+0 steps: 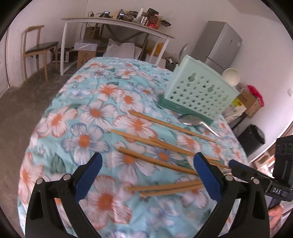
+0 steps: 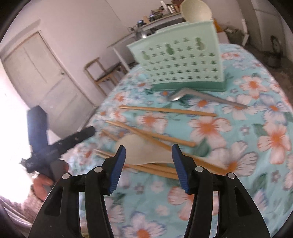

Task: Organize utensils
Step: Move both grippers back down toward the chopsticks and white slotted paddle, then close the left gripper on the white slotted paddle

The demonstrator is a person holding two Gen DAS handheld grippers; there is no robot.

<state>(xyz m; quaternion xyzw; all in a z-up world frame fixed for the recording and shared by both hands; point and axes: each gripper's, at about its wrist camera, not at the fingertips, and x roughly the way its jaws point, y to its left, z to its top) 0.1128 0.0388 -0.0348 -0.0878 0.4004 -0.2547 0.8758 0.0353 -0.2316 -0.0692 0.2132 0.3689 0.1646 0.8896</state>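
Observation:
Several wooden chopsticks (image 1: 161,161) (image 2: 166,109) lie scattered on the floral tablecloth (image 1: 87,113). Behind them a metal spoon (image 1: 192,121) (image 2: 205,95) rests in front of a mint green perforated utensil holder (image 1: 197,89) (image 2: 181,62); a white spoon (image 1: 231,76) (image 2: 196,10) stands in the holder. My left gripper (image 1: 148,174) is open wide over the near chopsticks, holding nothing. My right gripper (image 2: 149,161) is open; a second white spoon (image 2: 142,152) lies on the chopsticks between its fingertips, and the pads do not press it. Each gripper shows at the edge of the other's view.
The table drops off at its rounded far and side edges. Beyond it stand a wooden chair (image 1: 36,49), a cluttered white side table (image 1: 117,25), a grey fridge (image 1: 219,44), boxes on the floor and a door (image 2: 42,73). A hand (image 2: 45,181) holds the left gripper.

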